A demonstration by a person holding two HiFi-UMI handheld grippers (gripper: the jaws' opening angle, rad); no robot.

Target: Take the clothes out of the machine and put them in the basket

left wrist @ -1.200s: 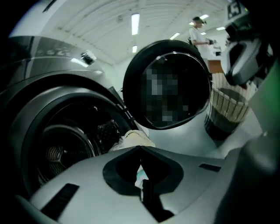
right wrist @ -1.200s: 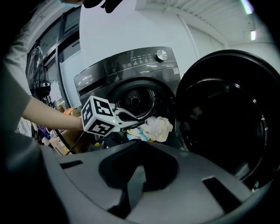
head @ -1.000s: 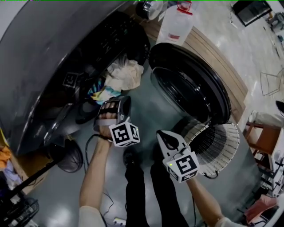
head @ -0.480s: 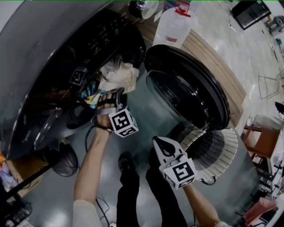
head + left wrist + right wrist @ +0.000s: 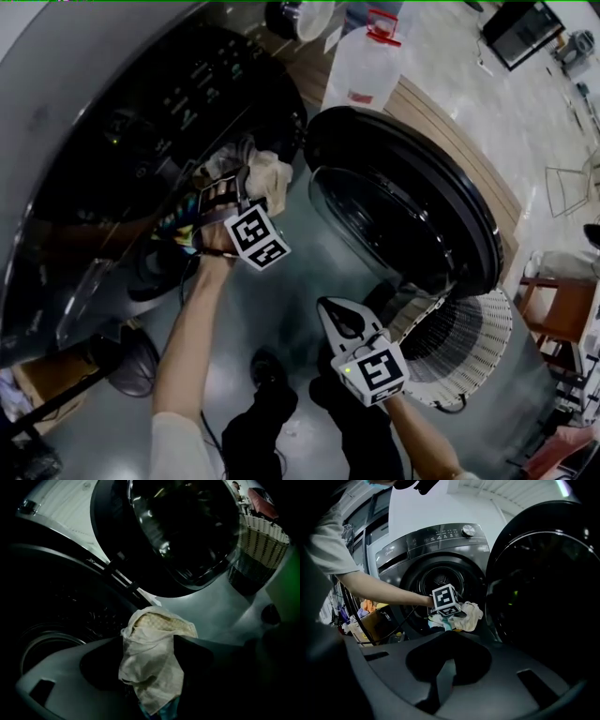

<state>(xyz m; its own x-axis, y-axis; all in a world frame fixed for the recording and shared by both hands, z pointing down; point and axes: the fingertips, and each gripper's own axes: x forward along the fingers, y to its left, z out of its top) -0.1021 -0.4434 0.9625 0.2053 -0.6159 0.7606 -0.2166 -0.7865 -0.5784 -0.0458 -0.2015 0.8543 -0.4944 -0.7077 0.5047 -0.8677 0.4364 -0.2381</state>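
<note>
Open front-loader, clothes at the drum mouth, basket on the floor to the right.

Head view: the washing machine (image 5: 141, 112) fills the left, its door (image 5: 403, 202) swung open to the right of the drum mouth. The clothes (image 5: 267, 173) sit in the mouth, hanging over the lip. The left claw (image 5: 230, 187) is at that pile, jaws just opened wide, one cloth (image 5: 150, 667) between them. The basket (image 5: 464, 342) stands on the floor under the door's outer edge, right of the person's legs (image 5: 272, 412). The right claw (image 5: 337, 314) hangs between legs and basket, well apart from the clothes. A jug (image 5: 367, 61) stands on a ledge (image 5: 450, 122) behind the door. A fan (image 5: 122, 352) is on the floor at left, before the machine.
</note>
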